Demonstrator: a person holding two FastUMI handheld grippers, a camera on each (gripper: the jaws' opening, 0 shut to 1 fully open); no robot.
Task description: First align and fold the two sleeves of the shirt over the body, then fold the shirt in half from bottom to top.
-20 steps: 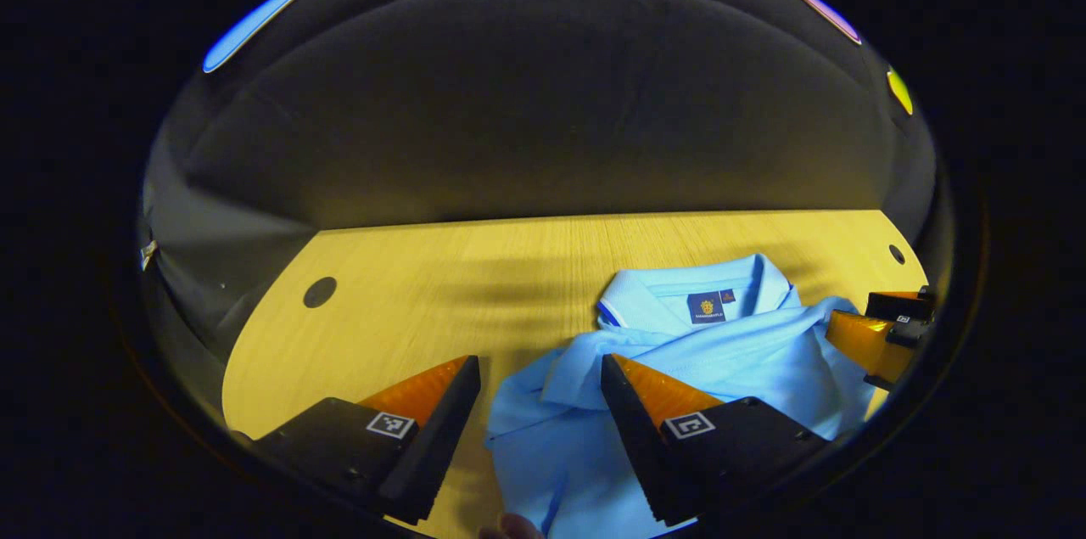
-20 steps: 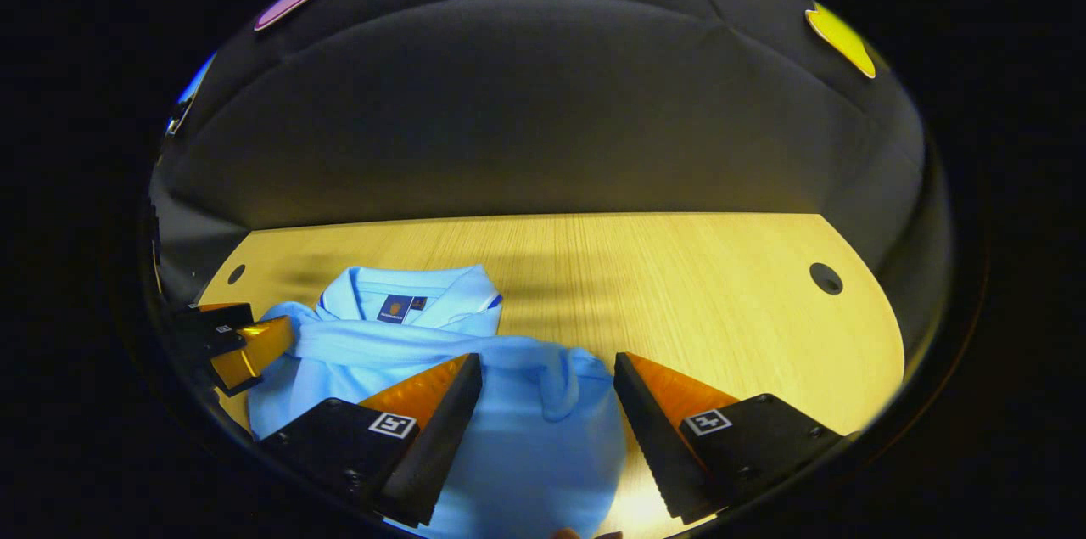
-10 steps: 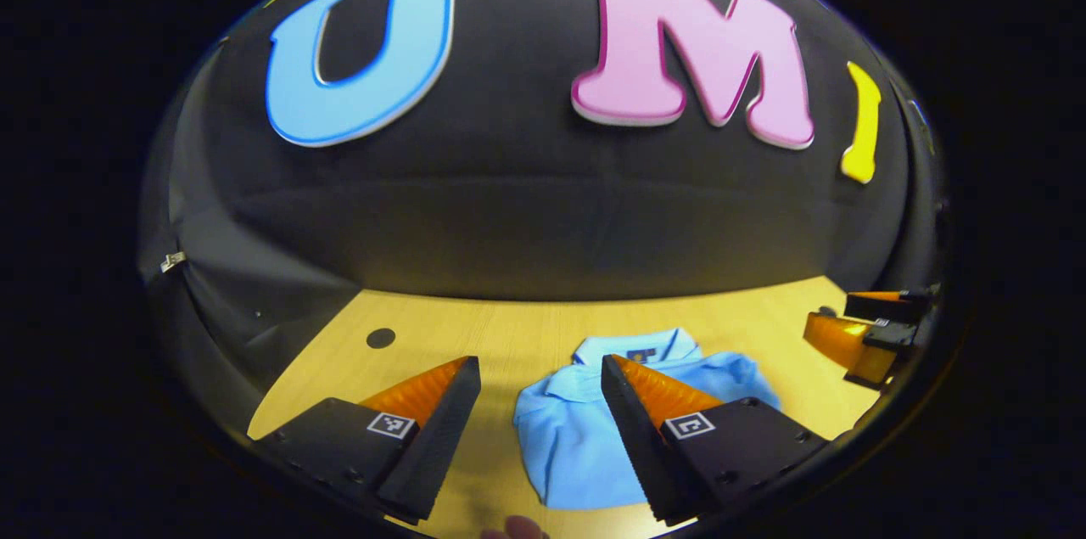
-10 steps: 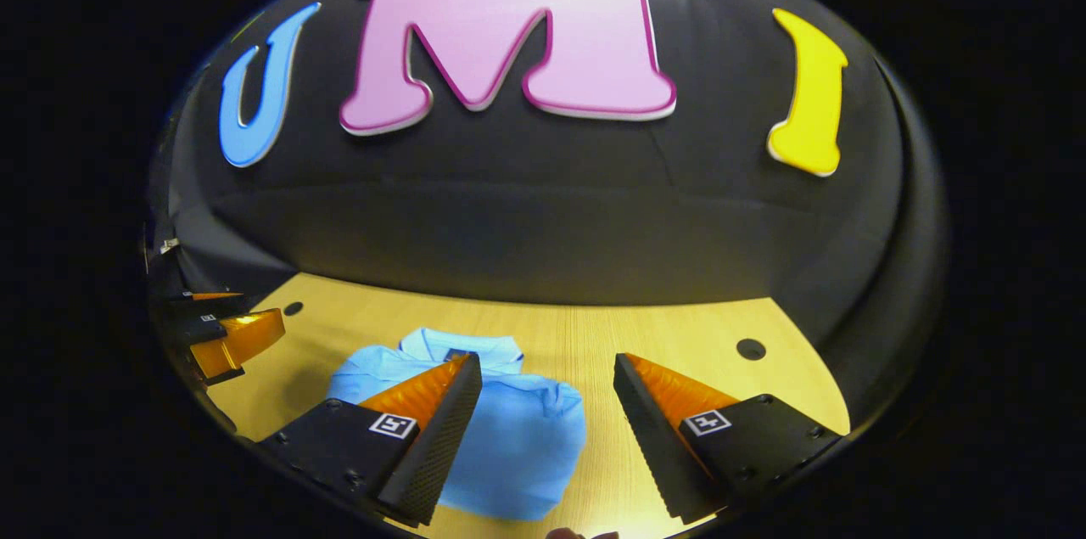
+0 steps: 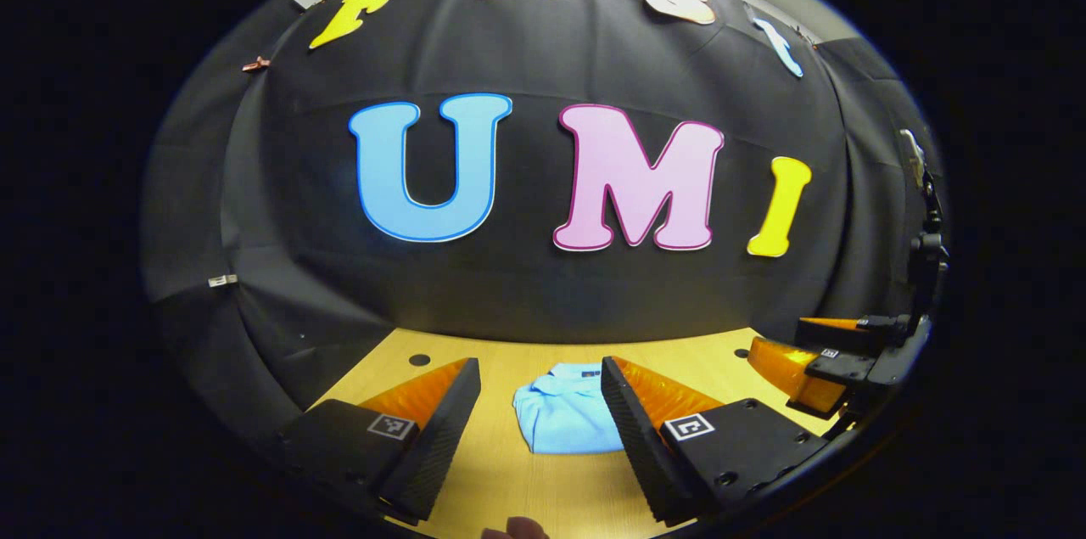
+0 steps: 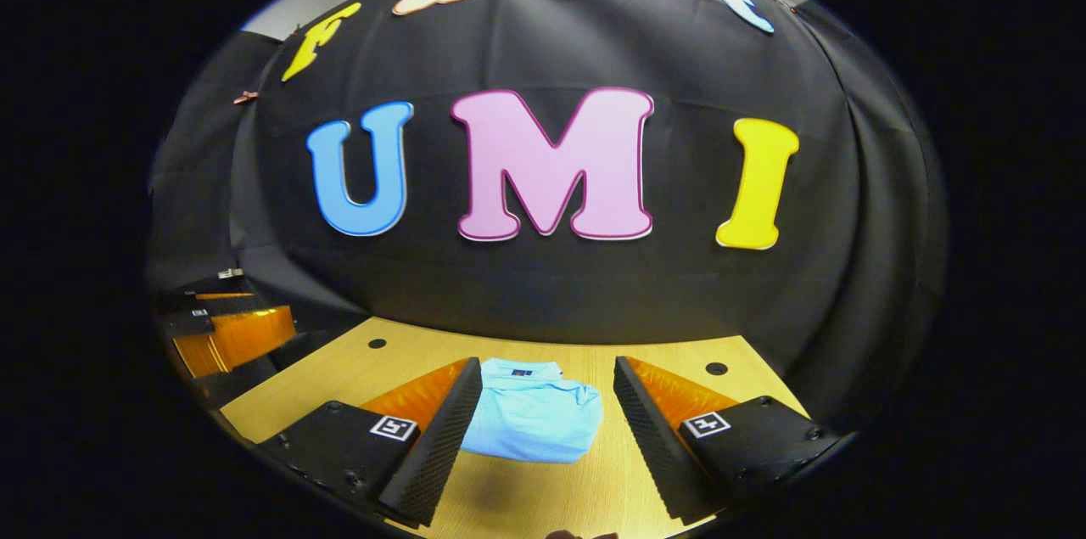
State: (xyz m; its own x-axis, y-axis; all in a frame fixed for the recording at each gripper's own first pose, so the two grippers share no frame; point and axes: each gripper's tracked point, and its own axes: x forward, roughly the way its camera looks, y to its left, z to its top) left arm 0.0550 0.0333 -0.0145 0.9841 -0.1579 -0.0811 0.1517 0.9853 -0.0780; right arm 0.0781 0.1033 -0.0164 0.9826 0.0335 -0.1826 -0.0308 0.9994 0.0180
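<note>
Both hand-held grippers, left (image 5: 540, 412) and right (image 6: 547, 412), hover wide apart and empty-jawed above the wooden bench (image 6: 543, 496), where the folded light-blue shirt (image 6: 533, 420) lies flat, collar toward the booth's wall.

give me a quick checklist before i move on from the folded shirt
1. Shirt in a compact fold, collar at the far end: ok.
2. Sleeves tucked over the body, none sticking out: ok.
3. Shirt flat on the table, away from the edges: ok.
4. Left gripper open, holding nothing: ok.
5. Right gripper open, holding nothing: ok.
6. Fold edges neatly aligned: cannot tell, the shirt is too small and partly behind fingers.
</note>
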